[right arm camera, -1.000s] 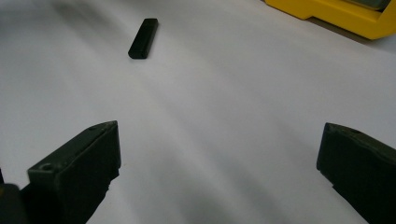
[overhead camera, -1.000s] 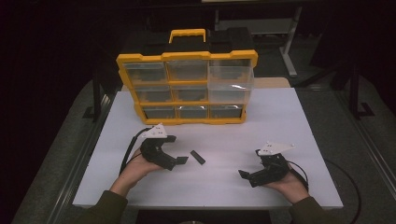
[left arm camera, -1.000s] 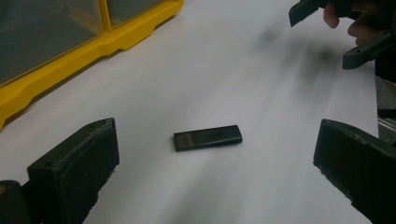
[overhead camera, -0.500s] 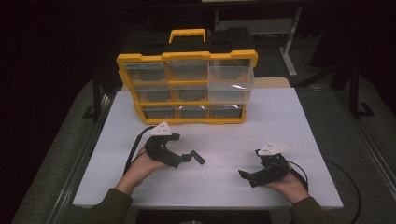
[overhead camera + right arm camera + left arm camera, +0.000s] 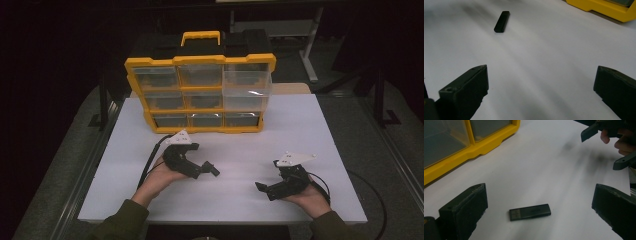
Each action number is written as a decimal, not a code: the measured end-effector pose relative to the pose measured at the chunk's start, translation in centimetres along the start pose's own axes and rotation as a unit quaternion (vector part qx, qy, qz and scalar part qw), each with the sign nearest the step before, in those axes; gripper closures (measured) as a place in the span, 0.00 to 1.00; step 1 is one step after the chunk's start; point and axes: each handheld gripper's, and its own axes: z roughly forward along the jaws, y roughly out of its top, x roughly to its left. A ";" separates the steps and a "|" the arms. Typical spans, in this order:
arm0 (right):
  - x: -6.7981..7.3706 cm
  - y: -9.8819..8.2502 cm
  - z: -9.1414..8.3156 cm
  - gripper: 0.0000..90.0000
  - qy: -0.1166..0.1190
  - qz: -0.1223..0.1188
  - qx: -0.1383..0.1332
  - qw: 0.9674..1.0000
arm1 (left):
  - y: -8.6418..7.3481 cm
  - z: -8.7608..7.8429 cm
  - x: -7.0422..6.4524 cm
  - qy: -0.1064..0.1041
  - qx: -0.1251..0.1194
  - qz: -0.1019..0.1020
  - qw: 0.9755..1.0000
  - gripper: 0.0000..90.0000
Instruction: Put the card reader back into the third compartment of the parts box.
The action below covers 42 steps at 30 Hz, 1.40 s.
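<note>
USB stick [image 5: 530,212]: small, black, flat on white table [image 5: 310,130], between jaws of L gripper [image 5: 207,169] per left gripper view. No contact yet; clear table visible on both sides of stick.

Change vs. 1.0 s ago:
- L gripper then short of stick, stick lying free just to its right in high view.
- 0.5 s ago: gripper tips at stick.
- Now: tips over stick in high view, stick itself hidden there under jaws.
- R gripper [image 5: 265,189]: approx. same spot throughout, near front R of table.
- Meaning: approach phase approx. complete; grasp likely next, not yet made.

Gripper state:
- L: jaws spread wide, nothing held.
- R: jaws spread wide, nothing held; resting low in hand, idle.

Stick pos. rel. to L gripper:
- Lies crosswise to jaw line, i.e. long axis running approx. jaw to jaw, connector end toward left-hand jaw in left gripper view.
- Sits nearer left-hand jaw than right-hand jaw; slightly off centre.
- Judgement: closing as-is would pinch stick end to end; wrist turn prob. needed for grip across narrow sides. Thin, flat body: risk of slip or skid on smooth table if jaws not low enough.

Stick pos. rel. to R gripper:
- Well apart, far upper L in right gripper view [image 5: 502,21].

Other:
- Yellow organiser [image 5: 200,95] at rear of table, upright, clear drawers shut; well clear of stick.
</note>
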 end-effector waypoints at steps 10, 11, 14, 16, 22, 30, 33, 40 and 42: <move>0.0 0.0 0.0 0.00 0.001 0.001 -0.002 1.000 | 0.4 1.0 -0.3 0.001 0.003 0.001 1.000 0.00; 0.0 0.0 0.0 0.00 0.001 0.002 -0.002 1.000 | 0.5 1.2 -0.3 -0.001 0.004 0.000 1.000 0.00; 0.0 0.0 -0.1 0.00 0.001 0.002 -0.002 1.000 | 0.6 1.3 -0.4 -0.001 0.005 0.000 1.000 0.00; -0.1 0.0 -0.1 0.00 0.001 0.003 -0.002 1.000 | 0.7 1.6 -0.4 0.000 0.004 -0.001 1.000 0.00; -0.1 0.0 -0.1 0.00 0.001 0.003 -0.003 1.000 | 1.1 1.8 -0.5 0.002 0.000 -0.004 1.000 0.00; -0.1 0.0 -0.2 0.00 0.000 0.003 -0.002 1.000 | 1.4 2.3 -0.5 0.008 -0.002 -0.006 1.000 0.00; 0.0 0.0 -0.2 0.00 0.000 0.002 -0.002 1.000 | 1.6 2.5 -0.7 0.014 -0.004 -0.006 1.000 0.00; 0.0 0.0 -0.2 0.00 -0.001 0.002 -0.002 1.000 | 1.2 3.0 -0.8 0.028 0.004 -0.009 1.000 0.00; 0.0 0.0 -0.1 0.00 -0.001 0.004 -0.002 1.000 | 1.0 3.1 -0.9 0.030 0.005 -0.011 0.999 0.00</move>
